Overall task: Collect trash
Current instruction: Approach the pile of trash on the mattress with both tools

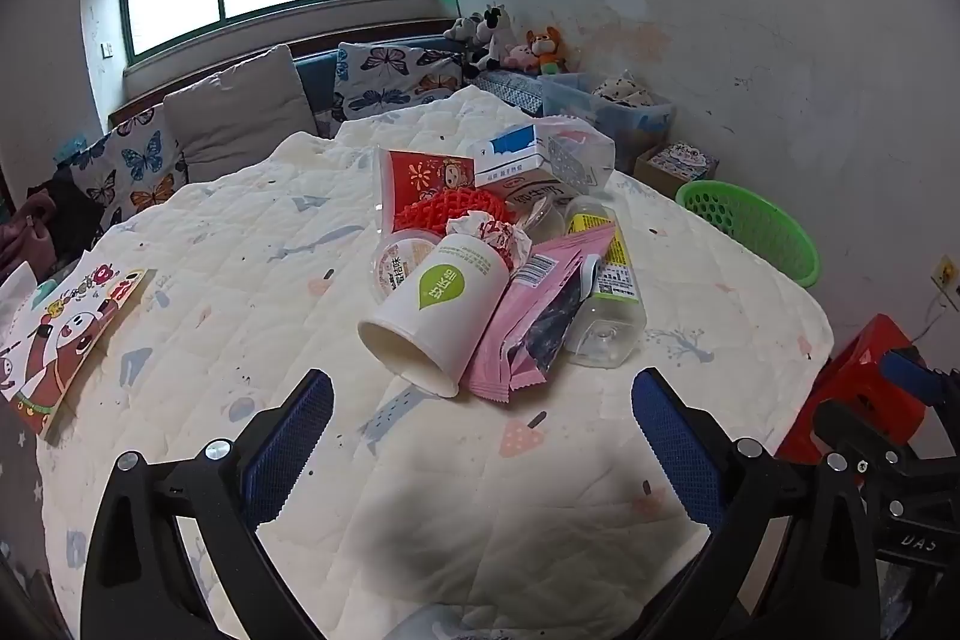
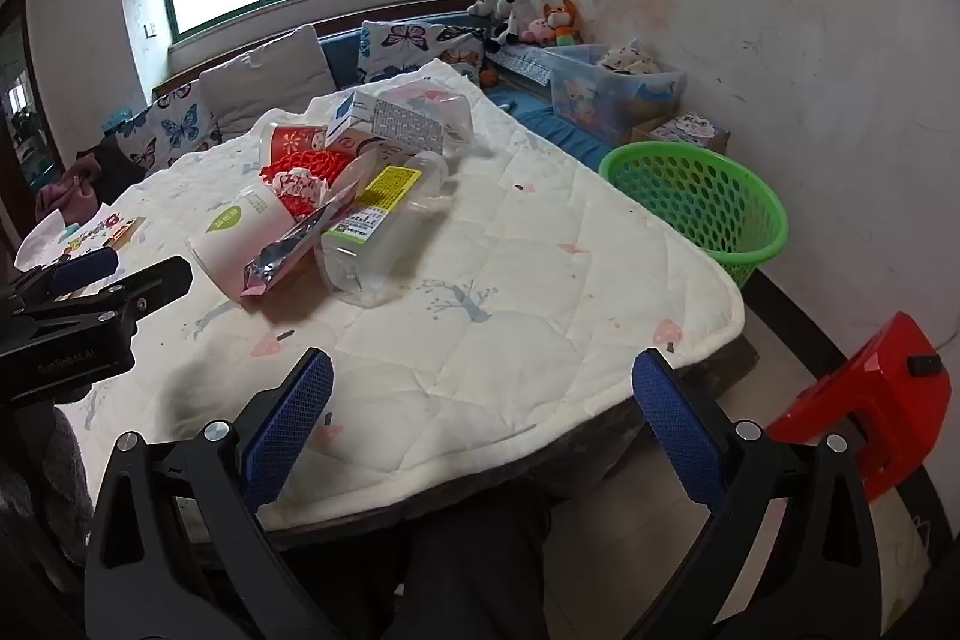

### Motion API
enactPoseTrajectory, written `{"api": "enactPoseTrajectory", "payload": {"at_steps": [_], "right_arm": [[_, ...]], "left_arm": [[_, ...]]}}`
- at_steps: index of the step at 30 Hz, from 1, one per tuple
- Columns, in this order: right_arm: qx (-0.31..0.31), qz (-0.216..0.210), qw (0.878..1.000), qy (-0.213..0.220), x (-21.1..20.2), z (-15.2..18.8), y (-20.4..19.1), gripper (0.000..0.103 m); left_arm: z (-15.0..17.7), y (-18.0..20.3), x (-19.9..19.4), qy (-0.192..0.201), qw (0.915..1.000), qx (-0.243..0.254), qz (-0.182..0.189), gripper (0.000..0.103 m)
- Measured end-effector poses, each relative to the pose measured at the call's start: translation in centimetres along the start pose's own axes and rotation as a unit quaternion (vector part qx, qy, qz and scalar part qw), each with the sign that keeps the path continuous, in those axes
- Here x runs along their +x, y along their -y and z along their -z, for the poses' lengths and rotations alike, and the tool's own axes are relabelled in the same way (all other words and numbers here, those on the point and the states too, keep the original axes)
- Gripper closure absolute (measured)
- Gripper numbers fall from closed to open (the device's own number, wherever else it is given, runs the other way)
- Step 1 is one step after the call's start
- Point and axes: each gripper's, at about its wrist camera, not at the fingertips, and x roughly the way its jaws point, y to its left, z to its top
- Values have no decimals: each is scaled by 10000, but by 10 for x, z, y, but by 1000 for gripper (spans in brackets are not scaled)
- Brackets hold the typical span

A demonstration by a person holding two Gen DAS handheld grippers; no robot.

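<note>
A pile of trash lies on the quilted bed (image 1: 240, 280): a white paper cup (image 1: 435, 307) on its side, a pink wrapper (image 1: 534, 310), a clear plastic bottle (image 1: 606, 304), a red net (image 1: 444, 211), a red cup (image 1: 420, 178) and a milk carton (image 1: 510, 154). The pile also shows in the right wrist view, with the cup (image 2: 240, 235) and the bottle (image 2: 378, 226). A green basket (image 2: 696, 202) stands on the floor to the right of the bed. My left gripper (image 1: 480, 400) is open and empty, just short of the cup. My right gripper (image 2: 480, 388) is open and empty over the bed's near corner.
A picture card (image 1: 66, 334) lies at the bed's left edge. A red stool (image 2: 870, 400) stands on the floor at right. Pillows (image 1: 240, 112), stuffed toys (image 1: 510, 40) and a clear storage bin (image 2: 612, 94) sit along the far wall.
</note>
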Motion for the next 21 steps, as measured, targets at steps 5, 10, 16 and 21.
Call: {"api": "enactPoseTrajectory", "payload": {"at_steps": [5,10,16,21], "right_arm": [[-5,33,10000,3,-1,-1,1,4],[6,21,10000,32,-2,-2,3,4],[43,23,10000,85,-4,-5,4,4],[48,44,9999,106,-4,-5,5,4]], "left_arm": [[-1,-1,0,30,10000,7,6,6],[-4,5,1,65,10000,27,-10,6],[-7,2,-5,114,9999,45,-19,6],[-6,3,-4,131,9999,77,-11,6]]}}
